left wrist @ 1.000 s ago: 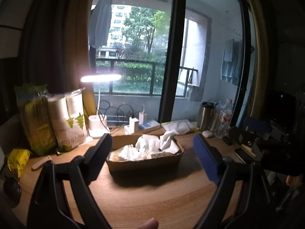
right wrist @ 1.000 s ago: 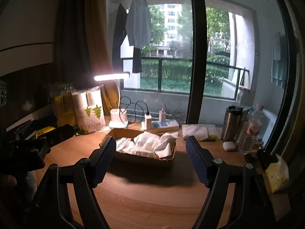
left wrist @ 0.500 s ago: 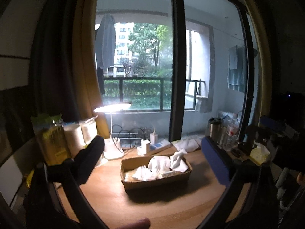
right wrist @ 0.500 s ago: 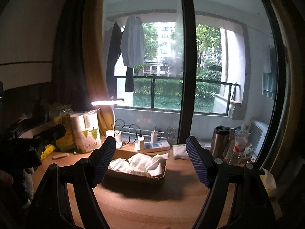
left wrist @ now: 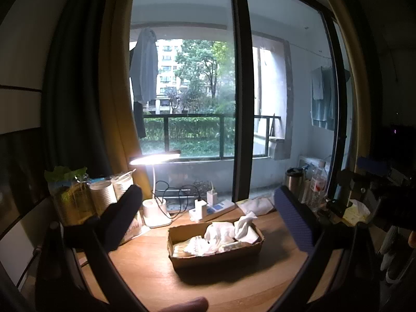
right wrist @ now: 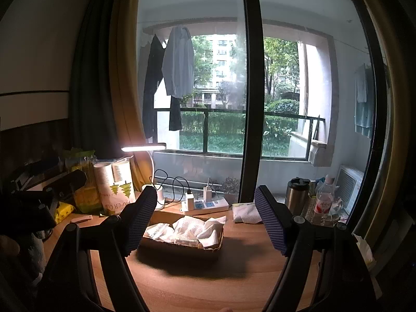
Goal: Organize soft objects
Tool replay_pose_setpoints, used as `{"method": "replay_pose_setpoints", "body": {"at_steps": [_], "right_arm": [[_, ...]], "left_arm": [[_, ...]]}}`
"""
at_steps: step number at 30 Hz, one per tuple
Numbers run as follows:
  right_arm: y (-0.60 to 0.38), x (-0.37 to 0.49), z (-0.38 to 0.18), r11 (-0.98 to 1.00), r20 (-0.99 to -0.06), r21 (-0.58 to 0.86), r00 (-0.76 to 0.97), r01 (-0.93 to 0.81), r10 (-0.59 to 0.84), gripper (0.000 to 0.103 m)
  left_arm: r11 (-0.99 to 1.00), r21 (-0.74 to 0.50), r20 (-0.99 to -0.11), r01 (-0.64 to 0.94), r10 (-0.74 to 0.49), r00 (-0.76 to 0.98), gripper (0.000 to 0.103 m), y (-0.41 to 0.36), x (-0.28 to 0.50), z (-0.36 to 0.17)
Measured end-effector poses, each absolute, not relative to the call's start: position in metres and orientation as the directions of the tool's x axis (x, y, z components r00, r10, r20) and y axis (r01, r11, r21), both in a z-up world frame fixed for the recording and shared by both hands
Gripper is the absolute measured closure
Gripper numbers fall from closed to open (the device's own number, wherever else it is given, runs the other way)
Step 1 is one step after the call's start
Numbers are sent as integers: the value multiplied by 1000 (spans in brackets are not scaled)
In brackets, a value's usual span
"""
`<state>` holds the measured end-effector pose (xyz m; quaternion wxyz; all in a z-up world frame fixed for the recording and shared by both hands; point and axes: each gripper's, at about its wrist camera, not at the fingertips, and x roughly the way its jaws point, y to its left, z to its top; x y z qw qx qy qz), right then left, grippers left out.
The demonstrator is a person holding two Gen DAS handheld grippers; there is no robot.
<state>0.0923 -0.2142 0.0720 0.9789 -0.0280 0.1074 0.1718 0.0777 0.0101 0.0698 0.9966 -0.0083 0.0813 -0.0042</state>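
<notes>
A brown cardboard tray (left wrist: 218, 258) sits on the wooden desk and holds several white cloths and tissue packs (left wrist: 221, 236). It also shows in the right wrist view (right wrist: 182, 248) with the white cloths (right wrist: 193, 230). My left gripper (left wrist: 208, 218) is open and empty, held well above and back from the tray. My right gripper (right wrist: 205, 217) is open and empty too, also back from the tray. A folded white cloth (right wrist: 245, 213) lies on the desk behind the tray to the right, seen too in the left wrist view (left wrist: 256, 204).
A lit desk lamp (left wrist: 156, 197), a power strip (right wrist: 205, 205) with chargers and paper-cup packs (right wrist: 115, 184) stand at the back left. A steel flask (right wrist: 296, 195) and a water bottle (right wrist: 322, 199) stand at the back right. The window is behind.
Both grippers have pulled back and risen away from the tray, which now looks smaller and lower in both views. Both stayed open and empty.
</notes>
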Motion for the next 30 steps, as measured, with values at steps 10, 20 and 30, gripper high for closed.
{"method": "replay_pose_setpoints", "body": {"at_steps": [10,20,30], "right_arm": [[-213,90,71,937,-222,-14,915,-348,336,23],[-215,90,70,937,-229,-14,914,-348,336,22],[-217,93,68,938,-236,-14,913,-347,334,22]], "left_arm": [[1000,-26,-166,5,-10,986,1,9,77,70],[1000,-31,-168,3,-8,986,1,9,78,69],[999,-32,-169,4,-10,986,1,8,78,68]]}}
